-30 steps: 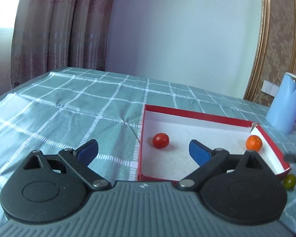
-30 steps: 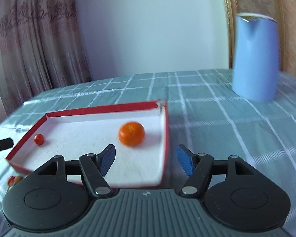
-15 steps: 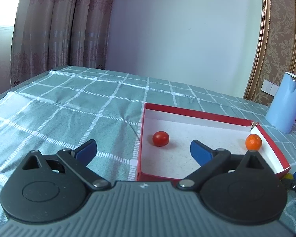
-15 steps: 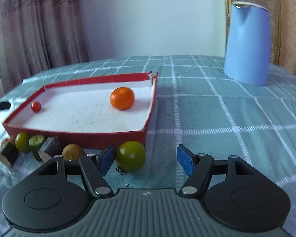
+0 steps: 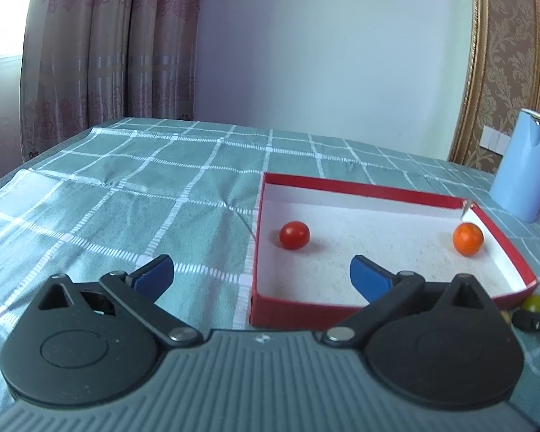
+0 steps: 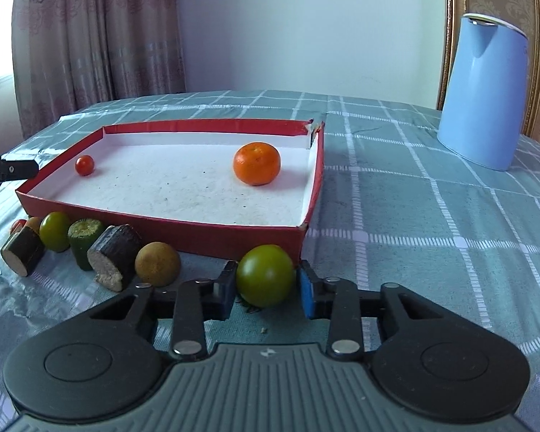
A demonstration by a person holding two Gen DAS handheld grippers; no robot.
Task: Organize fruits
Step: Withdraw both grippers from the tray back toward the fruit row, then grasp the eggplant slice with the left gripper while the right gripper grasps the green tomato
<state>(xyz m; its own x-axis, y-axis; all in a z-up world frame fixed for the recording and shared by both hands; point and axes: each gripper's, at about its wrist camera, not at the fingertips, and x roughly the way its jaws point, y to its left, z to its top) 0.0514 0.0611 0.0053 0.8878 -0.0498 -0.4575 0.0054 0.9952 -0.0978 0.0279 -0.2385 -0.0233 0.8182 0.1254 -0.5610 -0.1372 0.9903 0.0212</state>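
A red box [image 6: 205, 126] with a white floor holds a cherry tomato [image 6: 84, 165] and an orange [image 6: 256, 163]. In front of its near right corner a green tomato [image 6: 265, 275] rests on the cloth. My right gripper [image 6: 266, 288] is closing on it, and both blue pads touch its sides. In the left wrist view the box [image 5: 360, 187] lies ahead to the right, with the cherry tomato [image 5: 294, 235] and the orange [image 5: 468, 238] inside. My left gripper [image 5: 259, 270] hovers at the box's near left corner, its jaws opening with nothing held.
Along the box's front wall lie a brown round fruit [image 6: 157, 263], dark cut cylinders [image 6: 113, 257], a green piece [image 6: 84, 237] and another green tomato [image 6: 55, 230]. A blue kettle [image 6: 482, 93] stands at the back right on the checked tablecloth [image 6: 432, 216].
My right gripper sank towards the cloth in front of the box and its jaws closed from half open onto the green tomato. The left jaws spread slightly wider.
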